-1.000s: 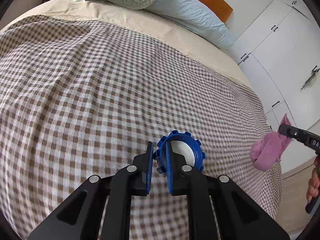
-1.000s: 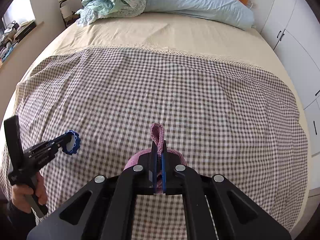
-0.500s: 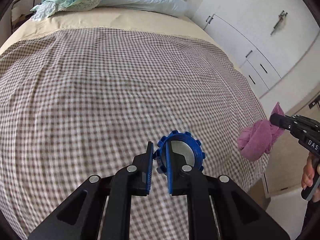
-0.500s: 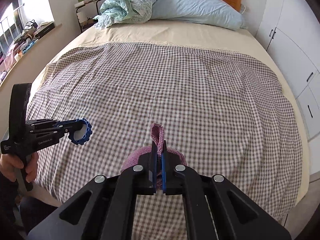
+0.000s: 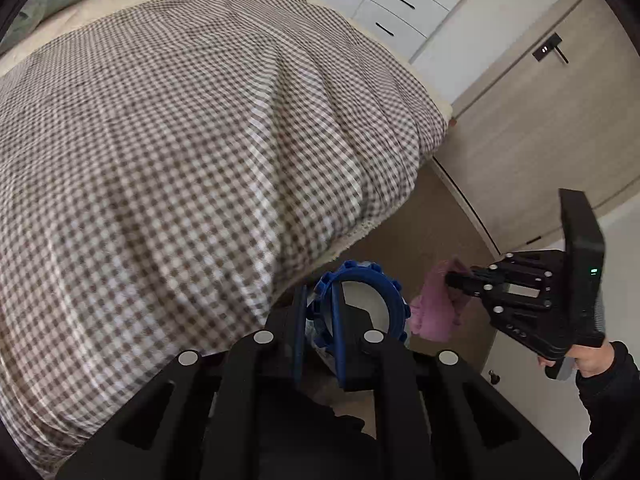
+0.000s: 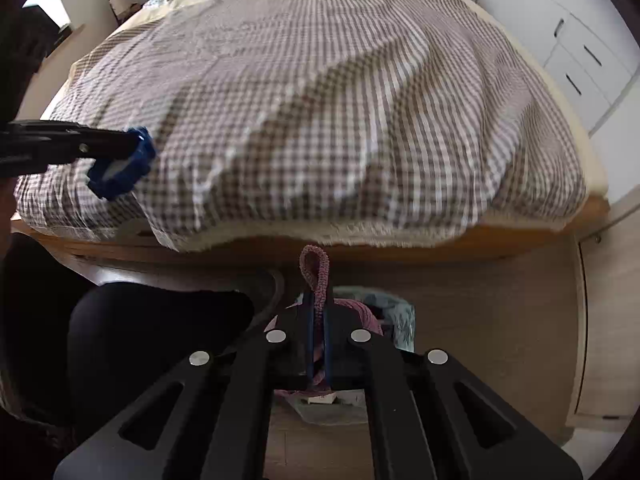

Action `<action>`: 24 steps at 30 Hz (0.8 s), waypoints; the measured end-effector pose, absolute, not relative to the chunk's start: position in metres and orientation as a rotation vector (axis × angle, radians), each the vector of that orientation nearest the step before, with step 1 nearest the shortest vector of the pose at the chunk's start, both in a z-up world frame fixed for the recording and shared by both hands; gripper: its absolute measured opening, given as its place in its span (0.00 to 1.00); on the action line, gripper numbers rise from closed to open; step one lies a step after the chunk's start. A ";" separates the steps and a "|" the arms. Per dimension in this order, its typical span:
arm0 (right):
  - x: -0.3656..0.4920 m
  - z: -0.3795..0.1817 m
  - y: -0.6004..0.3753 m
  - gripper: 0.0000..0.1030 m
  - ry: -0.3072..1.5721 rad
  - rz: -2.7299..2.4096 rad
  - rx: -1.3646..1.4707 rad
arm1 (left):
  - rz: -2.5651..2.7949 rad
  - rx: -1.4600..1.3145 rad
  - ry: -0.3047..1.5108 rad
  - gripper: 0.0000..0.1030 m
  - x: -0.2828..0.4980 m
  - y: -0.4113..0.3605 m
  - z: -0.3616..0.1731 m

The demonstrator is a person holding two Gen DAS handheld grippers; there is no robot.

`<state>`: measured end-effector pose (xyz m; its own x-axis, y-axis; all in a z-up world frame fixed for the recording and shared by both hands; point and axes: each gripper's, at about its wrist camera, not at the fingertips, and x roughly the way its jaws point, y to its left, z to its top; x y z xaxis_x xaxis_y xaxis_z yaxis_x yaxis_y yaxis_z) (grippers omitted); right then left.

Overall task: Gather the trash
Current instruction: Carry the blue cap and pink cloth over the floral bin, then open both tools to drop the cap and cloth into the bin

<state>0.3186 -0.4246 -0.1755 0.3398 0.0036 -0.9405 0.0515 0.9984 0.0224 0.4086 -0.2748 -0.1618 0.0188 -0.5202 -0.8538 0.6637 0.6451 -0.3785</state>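
Floor [image 6: 500, 320] now below — bed [image 6: 320, 100] receded

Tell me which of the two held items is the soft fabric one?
The pink knitted cloth pinched in the right gripper. The left gripper holds a rigid blue toothed plastic ring instead.

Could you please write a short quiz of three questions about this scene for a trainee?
1. What does the left gripper hold?
2. True or false: the pink cloth lies on the checked bedspread.
3. The right gripper is: A open, B shut on the cloth.

Key: 1. the blue toothed ring. 2. False, it hangs in the right gripper past the bed's edge. 3. B.
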 end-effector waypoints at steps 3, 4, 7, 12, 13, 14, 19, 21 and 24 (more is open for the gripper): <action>0.309 -0.223 -0.444 0.04 1.259 -0.068 0.109 | -0.942 0.190 1.271 0.09 0.395 -0.301 -0.174; 0.309 -0.238 -0.448 0.04 1.264 -0.073 0.126 | -0.944 0.196 1.281 0.09 0.393 -0.307 -0.178; 0.312 -0.281 -0.457 0.04 1.234 -0.081 0.208 | -0.948 0.191 1.308 0.09 0.390 -0.321 -0.191; 0.303 -0.385 -0.454 0.37 1.380 -0.114 0.307 | -0.927 0.207 1.396 0.09 0.384 -0.342 -0.229; 0.296 -0.400 -0.454 0.38 1.410 -0.096 0.367 | -0.926 0.220 1.409 0.09 0.384 -0.346 -0.235; 0.289 -0.406 -0.456 0.39 1.412 -0.091 0.405 | -0.927 0.239 1.422 0.09 0.380 -0.351 -0.242; 0.245 -0.383 -0.487 0.54 1.312 -0.179 0.507 | -0.962 0.304 1.474 0.09 0.361 -0.382 -0.267; 0.225 -0.371 -0.508 0.54 1.280 -0.227 0.546 | -0.967 0.342 1.496 0.09 0.354 -0.399 -0.282; 0.202 -0.348 -0.520 0.56 1.234 -0.296 0.541 | -0.953 0.423 1.534 0.09 0.341 -0.424 -0.308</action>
<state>0.2015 -0.5199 -0.3485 0.3148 0.0730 -0.9464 0.4950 0.8381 0.2293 0.3408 -0.4239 -0.3083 -0.2131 -0.2517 -0.9440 0.7347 0.5957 -0.3247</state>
